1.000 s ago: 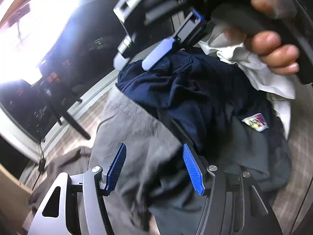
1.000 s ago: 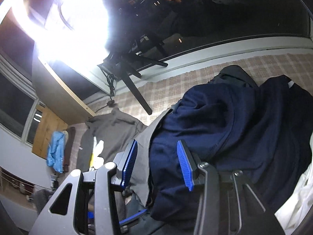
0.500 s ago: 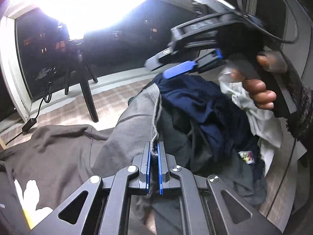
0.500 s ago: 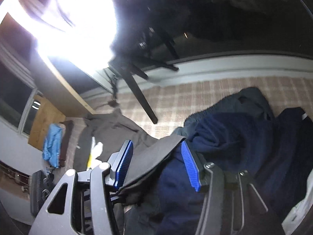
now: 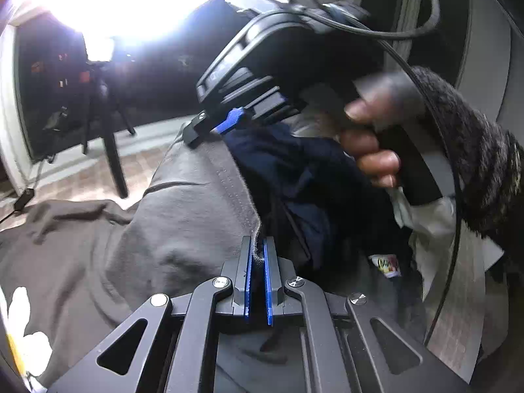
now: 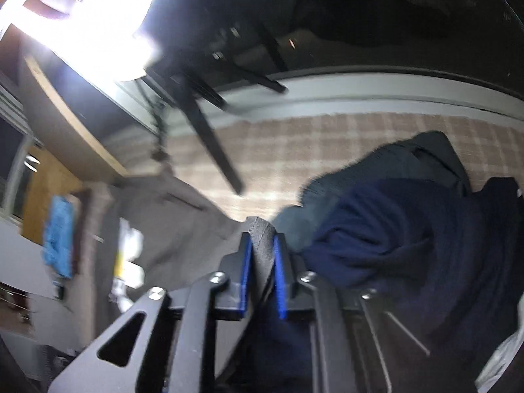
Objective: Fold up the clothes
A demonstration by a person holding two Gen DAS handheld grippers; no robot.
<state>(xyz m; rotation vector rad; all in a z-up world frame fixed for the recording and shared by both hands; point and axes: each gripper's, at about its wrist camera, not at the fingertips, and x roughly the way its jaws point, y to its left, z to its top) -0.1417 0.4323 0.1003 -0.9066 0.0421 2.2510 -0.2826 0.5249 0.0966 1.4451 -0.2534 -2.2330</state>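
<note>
Your left hand-held gripper (image 5: 257, 262) is pinched nearly closed on the stitched edge of a light grey knit garment (image 5: 183, 216), with the fabric bunched between its blue pads. Your right hand-held gripper (image 6: 262, 262) is likewise clamped on a folded ridge of grey cloth, which looks like the same grey garment, standing up between its blue pads. In the left wrist view that right gripper shows at the far end of the grey hem, gripped by your right hand (image 5: 373, 144), whose wrist is in a dark fuzzy sleeve (image 5: 465, 144).

The grey garment stretches between the two grippers, raised above the checked beige carpet (image 6: 294, 150). Just to the right of it lies a crumpled navy blue garment (image 6: 393, 239), touching it, with a dark teal-grey piece (image 6: 425, 160) heaped behind the navy one. To the right of the navy garment, a white crumpled cloth (image 5: 435, 226) and a small coloured label (image 5: 386, 263) show. To the left of the grey garment a dark brown-grey sweatshirt (image 5: 59, 245) lies spread on the carpet, and beyond it stands a black tripod leg (image 5: 113, 160).
</note>
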